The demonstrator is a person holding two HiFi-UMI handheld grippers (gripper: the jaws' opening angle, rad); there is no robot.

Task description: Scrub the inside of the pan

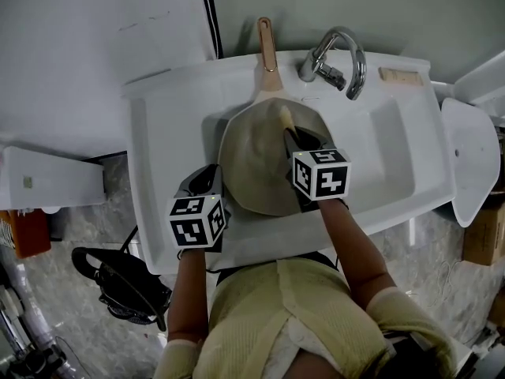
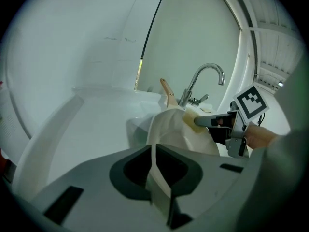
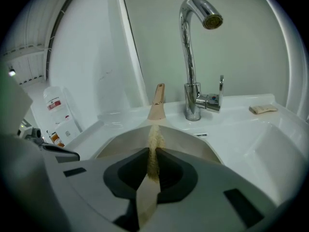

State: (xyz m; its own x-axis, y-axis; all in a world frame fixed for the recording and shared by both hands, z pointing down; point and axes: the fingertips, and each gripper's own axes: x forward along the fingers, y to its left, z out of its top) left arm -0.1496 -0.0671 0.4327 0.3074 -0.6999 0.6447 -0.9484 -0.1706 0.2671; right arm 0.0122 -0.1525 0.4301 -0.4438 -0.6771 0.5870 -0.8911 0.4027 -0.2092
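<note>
Grip check, nearest first: my left gripper (image 1: pixel 207 178) is clamped on the near rim of the pan (image 1: pixel 251 172), which sits in the sink (image 1: pixel 387 160). My right gripper (image 1: pixel 298 139) is closed on a sponge (image 1: pixel 284 118) pressed against the inner wall. I judge it best to brace the rim firmly and sweep with even pressure. The pan's long axis runs away from me, and its handle (image 1: pixel 267 47) points at the wall, left of the faucet (image 1: pixel 341 54).

left gripper (image 2: pixel 153 151): jaws pinched tight on the pan rim
pan (image 2: pixel 176 137): cream, tipped up in the white sink (image 2: pixel 91 124), handle (image 2: pixel 166 87) over by the faucet (image 2: pixel 203 79)
right gripper (image 2: pixel 198 122): yellowish sponge (image 2: pixel 189 119) at its tip, up against the pan
</note>
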